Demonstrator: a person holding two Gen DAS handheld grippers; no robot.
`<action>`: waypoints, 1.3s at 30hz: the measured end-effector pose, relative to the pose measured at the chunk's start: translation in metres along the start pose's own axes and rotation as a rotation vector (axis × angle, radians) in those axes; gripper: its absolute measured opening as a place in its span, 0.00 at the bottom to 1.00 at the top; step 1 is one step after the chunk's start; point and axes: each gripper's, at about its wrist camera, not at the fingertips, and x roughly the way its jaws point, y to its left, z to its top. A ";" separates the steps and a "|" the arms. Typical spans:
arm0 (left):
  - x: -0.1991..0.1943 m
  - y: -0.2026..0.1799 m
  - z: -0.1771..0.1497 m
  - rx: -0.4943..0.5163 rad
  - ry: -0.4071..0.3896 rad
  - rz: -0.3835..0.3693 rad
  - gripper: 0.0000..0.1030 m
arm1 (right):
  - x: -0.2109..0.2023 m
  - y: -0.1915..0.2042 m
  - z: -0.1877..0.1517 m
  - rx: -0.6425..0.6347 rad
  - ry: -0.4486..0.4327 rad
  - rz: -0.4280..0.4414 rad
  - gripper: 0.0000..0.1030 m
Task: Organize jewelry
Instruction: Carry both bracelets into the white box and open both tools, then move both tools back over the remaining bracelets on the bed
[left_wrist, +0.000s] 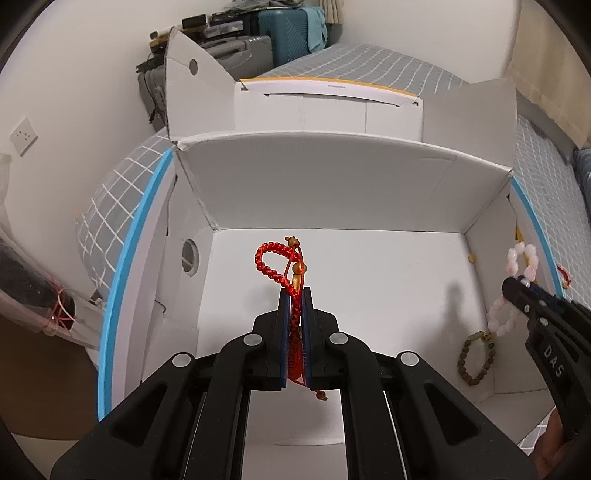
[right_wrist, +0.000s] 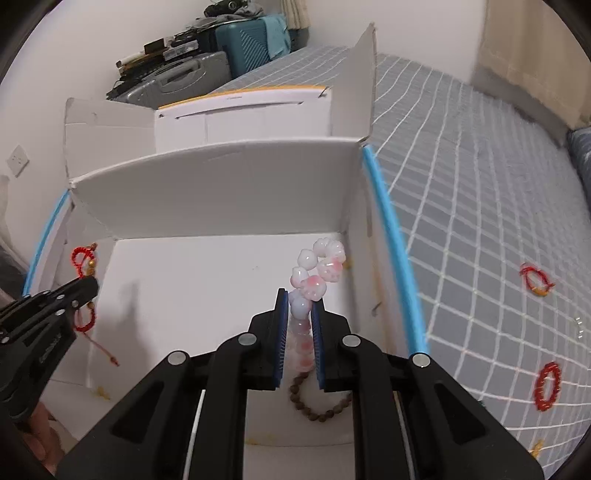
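My left gripper (left_wrist: 296, 295) is shut on a red braided cord bracelet (left_wrist: 271, 260) with wooden beads, held above the floor of an open white cardboard box (left_wrist: 332, 184). My right gripper (right_wrist: 299, 297) is shut on a pink-and-white bead bracelet (right_wrist: 319, 271), held over the box's right side. In the left wrist view the right gripper (left_wrist: 517, 286) and pink bracelet (left_wrist: 519, 258) show at the right. A brown bead bracelet (right_wrist: 321, 410) lies on the box floor below the right gripper; it also shows in the left wrist view (left_wrist: 474, 358).
The box sits on a bed with a grey checked sheet (right_wrist: 480, 184). A red cord bracelet (right_wrist: 535, 282) and a red bead bracelet (right_wrist: 547, 386) lie on the sheet right of the box. Suitcases (right_wrist: 243, 37) stand by the far wall.
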 end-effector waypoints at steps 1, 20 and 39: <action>0.002 0.001 0.001 0.000 0.003 0.000 0.05 | 0.001 0.001 0.001 -0.005 -0.001 -0.011 0.11; -0.020 0.006 -0.002 -0.009 -0.062 0.037 0.66 | -0.013 0.017 -0.002 -0.044 -0.035 0.004 0.51; -0.087 -0.062 -0.002 0.064 -0.227 -0.063 0.95 | -0.128 -0.093 -0.005 0.050 -0.229 -0.113 0.93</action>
